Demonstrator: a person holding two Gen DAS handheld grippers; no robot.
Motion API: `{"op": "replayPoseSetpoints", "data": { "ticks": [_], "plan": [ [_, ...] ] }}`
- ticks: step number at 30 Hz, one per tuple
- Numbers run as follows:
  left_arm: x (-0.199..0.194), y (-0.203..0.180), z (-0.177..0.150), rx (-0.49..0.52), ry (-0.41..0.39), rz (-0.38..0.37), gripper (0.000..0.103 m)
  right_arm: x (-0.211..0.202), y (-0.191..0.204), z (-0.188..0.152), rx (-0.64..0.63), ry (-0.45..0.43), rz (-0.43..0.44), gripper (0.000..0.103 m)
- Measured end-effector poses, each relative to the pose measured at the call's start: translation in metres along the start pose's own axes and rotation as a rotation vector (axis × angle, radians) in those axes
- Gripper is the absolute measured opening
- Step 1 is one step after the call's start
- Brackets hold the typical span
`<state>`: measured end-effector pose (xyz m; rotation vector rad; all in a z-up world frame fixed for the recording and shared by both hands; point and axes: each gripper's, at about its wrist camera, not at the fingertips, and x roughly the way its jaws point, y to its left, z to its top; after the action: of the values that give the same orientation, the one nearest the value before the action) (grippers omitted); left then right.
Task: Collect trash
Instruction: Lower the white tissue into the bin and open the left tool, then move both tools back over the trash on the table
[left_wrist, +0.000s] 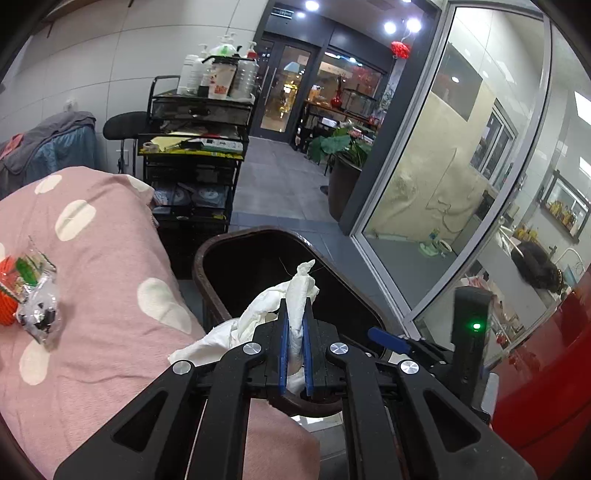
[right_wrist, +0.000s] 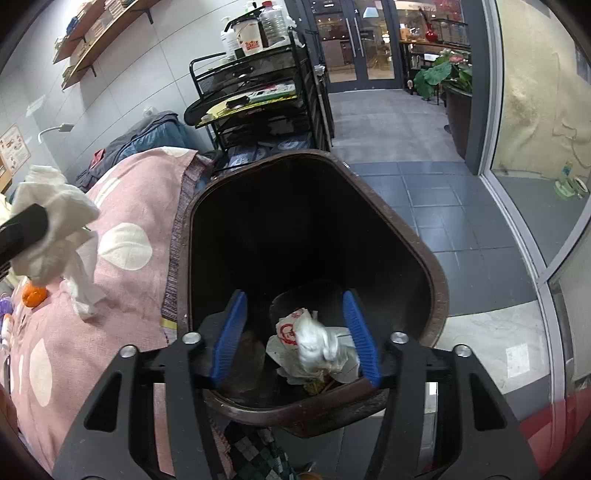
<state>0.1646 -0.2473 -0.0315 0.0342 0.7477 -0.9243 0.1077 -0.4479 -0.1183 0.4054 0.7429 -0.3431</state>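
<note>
**Tissue held at bin rim**

We find the crumpled white tissue (left_wrist: 295, 295) clenched in our left gripper (left_wrist: 295, 354), just above the brown bin's (right_wrist: 432, 273) near rim. Our right gripper (right_wrist: 295, 336) stands released over the bin — wrappers (right_wrist: 314, 343) lie inside. Pink dotted cover (left_wrist: 103, 258) left.

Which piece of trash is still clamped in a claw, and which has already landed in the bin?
The white tissue is pinched in the left claw. The crumpled wrapper lies inside the brown bin, between the right claw's open jaws, untouched.
</note>
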Motion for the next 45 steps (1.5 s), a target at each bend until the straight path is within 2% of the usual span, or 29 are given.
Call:
{"op": "replayPoseSetpoints", "data": {
  "ticks": [2,7,18,26,28,30,32,35,39,45],
  "plan": [
    [0.009,-0.003,0.000,0.005,0.018,-0.004,0.007,-0.006,-0.004,0.000,0.004,-0.022,-0.018,0.067],
    [0.034,-0.014,0.002,0.025,0.064,-0.024,0.007,-0.019,-0.023,0.001,0.033,-0.049,-0.056,0.070],
    [0.078,-0.032,0.002,0.038,0.150,-0.053,0.007,-0.040,-0.063,0.002,0.114,-0.070,-0.138,0.070],
    [0.099,-0.040,-0.001,0.061,0.207,-0.054,0.009,-0.046,-0.078,0.000,0.134,-0.074,-0.158,0.070],
    [0.104,-0.041,-0.002,0.066,0.230,-0.056,0.020,-0.048,-0.080,0.000,0.139,-0.076,-0.161,0.070],
    [0.103,-0.041,-0.003,0.081,0.234,-0.042,0.068,-0.048,-0.082,0.001,0.144,-0.079,-0.163,0.074],
    [0.096,-0.042,-0.006,0.096,0.194,-0.031,0.082,-0.051,-0.081,0.002,0.146,-0.090,-0.170,0.080],
    [0.090,-0.045,-0.009,0.123,0.192,-0.023,0.090,-0.051,-0.081,0.006,0.146,-0.094,-0.175,0.081],
    [0.078,-0.046,-0.010,0.153,0.166,-0.004,0.094,-0.052,-0.079,0.008,0.143,-0.097,-0.172,0.081],
    [0.061,-0.043,-0.016,0.182,0.140,0.063,0.095,-0.048,-0.070,0.012,0.128,-0.093,-0.168,0.081]
  ]
}}
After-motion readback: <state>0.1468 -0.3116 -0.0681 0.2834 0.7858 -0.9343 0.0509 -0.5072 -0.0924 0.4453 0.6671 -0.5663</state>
